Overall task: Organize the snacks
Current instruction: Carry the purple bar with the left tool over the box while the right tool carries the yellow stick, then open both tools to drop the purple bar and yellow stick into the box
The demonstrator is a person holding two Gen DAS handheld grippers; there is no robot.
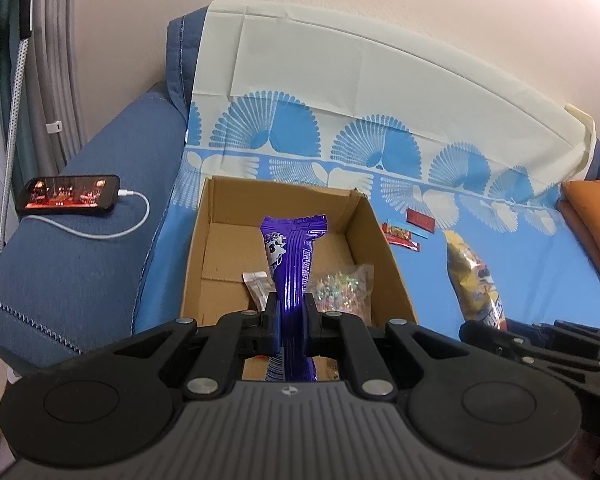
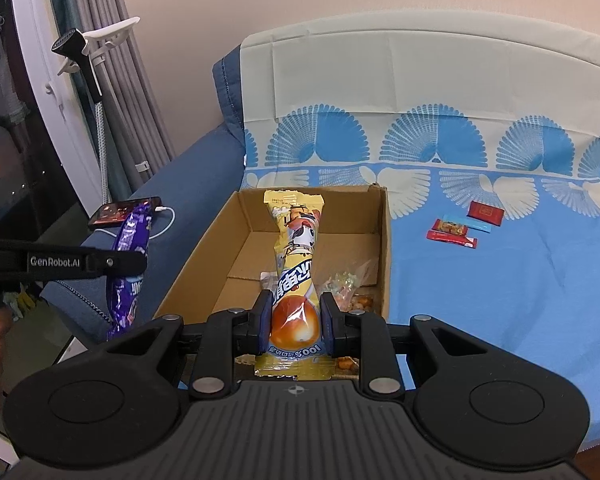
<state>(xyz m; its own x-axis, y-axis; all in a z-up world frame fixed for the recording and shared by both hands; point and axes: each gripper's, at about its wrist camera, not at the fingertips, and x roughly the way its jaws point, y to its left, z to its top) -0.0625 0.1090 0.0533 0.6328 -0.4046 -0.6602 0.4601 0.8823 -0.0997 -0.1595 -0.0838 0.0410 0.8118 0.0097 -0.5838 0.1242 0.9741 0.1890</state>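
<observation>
My left gripper [image 1: 291, 312] is shut on a purple snack bag [image 1: 296, 256], held upright above the near edge of an open cardboard box [image 1: 204, 240]. My right gripper [image 2: 295, 316] is shut on a yellow snack bag [image 2: 298, 248], held upright over the same box [image 2: 384, 248]. Inside the box lie a clear bag of coloured candies [image 1: 346, 288] and a small silver packet [image 1: 256, 284]. The purple bag [image 2: 130, 264] and the left gripper's side show at the left of the right wrist view. The yellow bag [image 1: 472, 276] shows at the right of the left wrist view.
Several small red and blue snack packets [image 2: 460, 228] lie on the blue patterned cloth [image 2: 500, 280] right of the box. A phone [image 1: 68, 195] with a white cable rests on the blue sofa arm. An orange cushion [image 1: 596, 216] lies far right. Curtains hang at the left.
</observation>
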